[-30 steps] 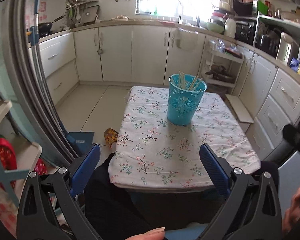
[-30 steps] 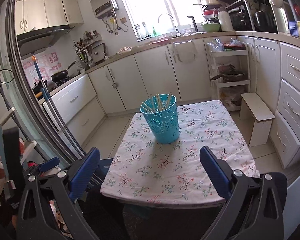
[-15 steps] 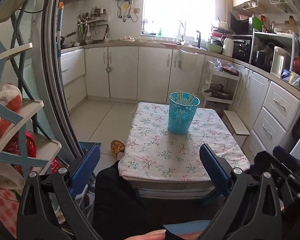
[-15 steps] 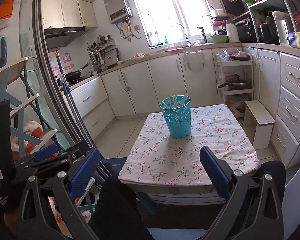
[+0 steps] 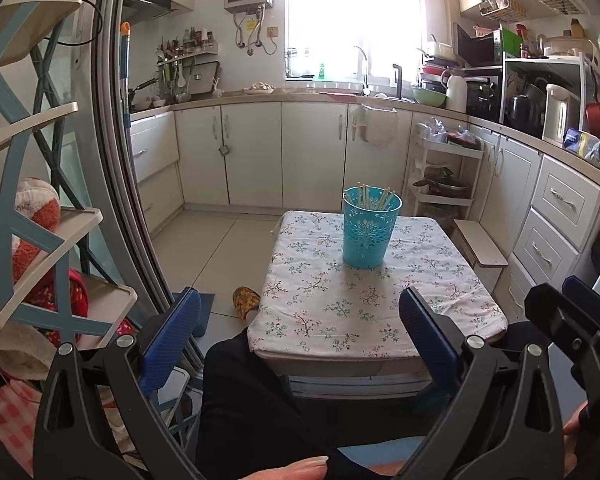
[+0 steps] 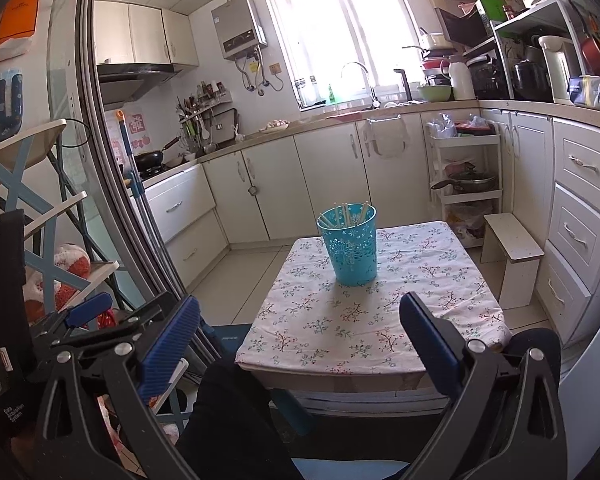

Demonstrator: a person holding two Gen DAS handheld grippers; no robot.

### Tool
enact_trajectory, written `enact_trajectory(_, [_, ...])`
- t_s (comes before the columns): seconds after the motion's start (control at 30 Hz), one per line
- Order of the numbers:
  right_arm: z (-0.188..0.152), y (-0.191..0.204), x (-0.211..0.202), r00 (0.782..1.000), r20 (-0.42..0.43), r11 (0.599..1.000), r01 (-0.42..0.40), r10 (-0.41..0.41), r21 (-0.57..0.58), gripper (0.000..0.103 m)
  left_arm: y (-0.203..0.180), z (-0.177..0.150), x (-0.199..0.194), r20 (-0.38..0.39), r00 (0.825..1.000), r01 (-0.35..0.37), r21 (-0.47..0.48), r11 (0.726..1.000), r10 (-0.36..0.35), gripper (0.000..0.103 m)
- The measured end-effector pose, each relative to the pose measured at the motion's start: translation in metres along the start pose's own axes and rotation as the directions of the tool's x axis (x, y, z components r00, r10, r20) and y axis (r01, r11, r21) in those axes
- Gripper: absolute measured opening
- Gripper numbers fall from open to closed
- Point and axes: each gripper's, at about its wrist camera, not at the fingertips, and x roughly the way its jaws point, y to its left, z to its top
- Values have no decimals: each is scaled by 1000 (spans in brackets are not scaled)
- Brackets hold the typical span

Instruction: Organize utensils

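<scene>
You've pulled both grippers back from the bench (image 5: 340, 320), left gripper (image 5: 300, 316) and right gripper (image 6: 300, 316) jaws spread and empty, while the chopsticks (image 6: 344, 216) stand in the blue holder (image 6: 352, 252) mid-bench, so organizing looks finished.

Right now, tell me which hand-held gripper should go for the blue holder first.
Neither clearly: left hand-held gripper and right hand-held gripper are both open, empty, off the table's near edge. The blue holder stands centred ahead of each.

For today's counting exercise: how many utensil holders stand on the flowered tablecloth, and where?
1. A single blue perforated holder stands upright on the flowered tablecloth, toward its far end, with pale chopsticks sticking out. Nothing else shows on the cloth.
</scene>
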Motion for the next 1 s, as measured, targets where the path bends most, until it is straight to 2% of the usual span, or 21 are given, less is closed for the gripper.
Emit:
enact_trajectory(0.67, [-1,13,-14,998,58,998,2,1,-68,96,6,-4,-4,14,1000,-15,2,1000,15,95])
enact_trajectory(1.0, [-2,15,-14,998,58,997,2,2,-73,96,6,-5,-7,14,1000,-17,6,1000,17,95])
